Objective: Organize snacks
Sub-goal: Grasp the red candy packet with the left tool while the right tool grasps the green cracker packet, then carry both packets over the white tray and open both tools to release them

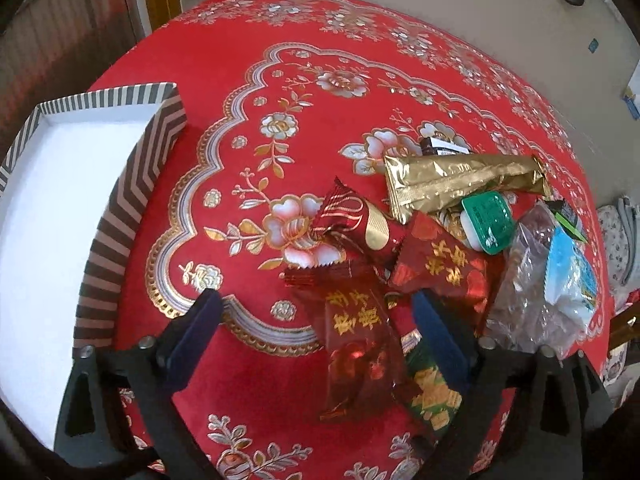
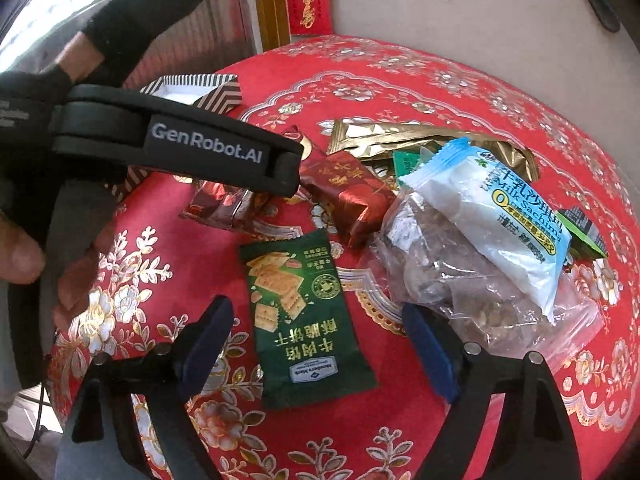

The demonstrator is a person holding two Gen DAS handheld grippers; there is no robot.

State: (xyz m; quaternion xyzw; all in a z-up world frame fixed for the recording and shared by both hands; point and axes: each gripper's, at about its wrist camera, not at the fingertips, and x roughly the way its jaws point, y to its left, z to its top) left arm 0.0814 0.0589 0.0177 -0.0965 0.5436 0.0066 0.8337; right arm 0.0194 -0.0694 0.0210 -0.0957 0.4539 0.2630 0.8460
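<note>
A: Count? 
B: Three red packets (image 1: 362, 344), one green cracker packet (image 2: 308, 320), one gold pouch (image 1: 460, 180), mid-table (image 1: 240, 40); one striped box (image 1: 132, 184) at its edge.
A: Writing? 
B: "Milk Sachima" on the white packet (image 2: 492, 220).
A: Grippers? 
B: Left gripper (image 1: 316, 308) and right gripper (image 2: 318, 316) both spread wide, gripping nothing.

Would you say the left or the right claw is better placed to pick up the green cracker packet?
Right. The right claw is open astride the green cracker packet; the left claw frames a red candy wrapper.
</note>
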